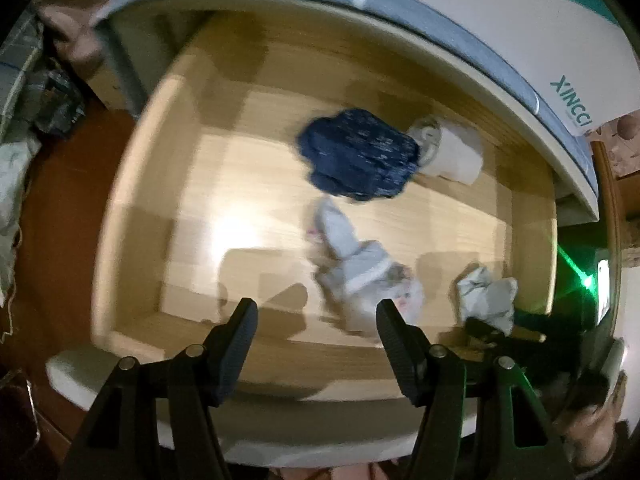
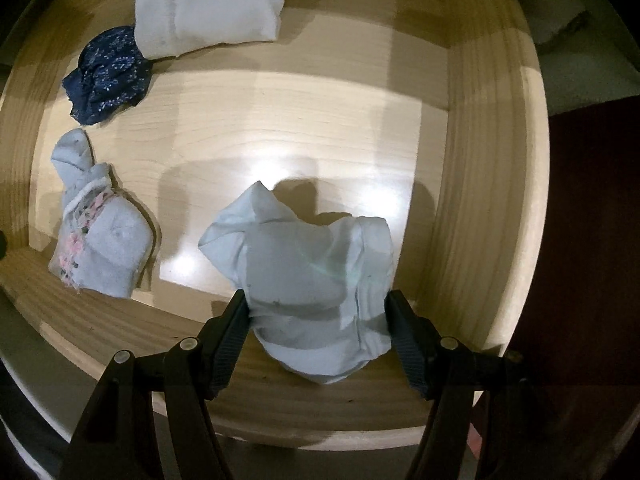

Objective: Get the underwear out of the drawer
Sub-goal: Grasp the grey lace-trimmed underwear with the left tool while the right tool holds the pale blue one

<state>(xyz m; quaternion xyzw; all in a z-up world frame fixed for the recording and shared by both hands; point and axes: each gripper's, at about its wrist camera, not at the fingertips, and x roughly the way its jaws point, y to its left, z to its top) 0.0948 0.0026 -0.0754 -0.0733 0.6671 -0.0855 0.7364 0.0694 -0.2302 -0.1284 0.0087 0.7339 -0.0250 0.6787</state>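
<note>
1. The wooden drawer (image 2: 480, 184) stands pulled out, and both grippers work above its open top. Four bundles of cloth lie on its floor.
2. The pale blue underwear (image 2: 316, 276) sits at the near front of the drawer, toward its right-hand wall. It is a crumpled lump, somewhat broader across than deep, and that breadth runs from one finger to the other.
3. The right gripper (image 2: 318, 320) is the nearer tool. Its jaws straddle the bundle, one pad touching each flank, so they appear closed onto the cloth. Judgement: the coming move is a lift up and back over the front rail.
4. The left gripper (image 1: 316, 332) hangs over the drawer's front edge with jaws spread and nothing between them. That view is blurred.
5. The grey floral bundle (image 2: 100, 248) lies left of the grasped piece, apart from it.
6. The navy bundle (image 2: 108, 76) and white folded cloth (image 2: 208, 12) sit at the back, touching each other.
</note>
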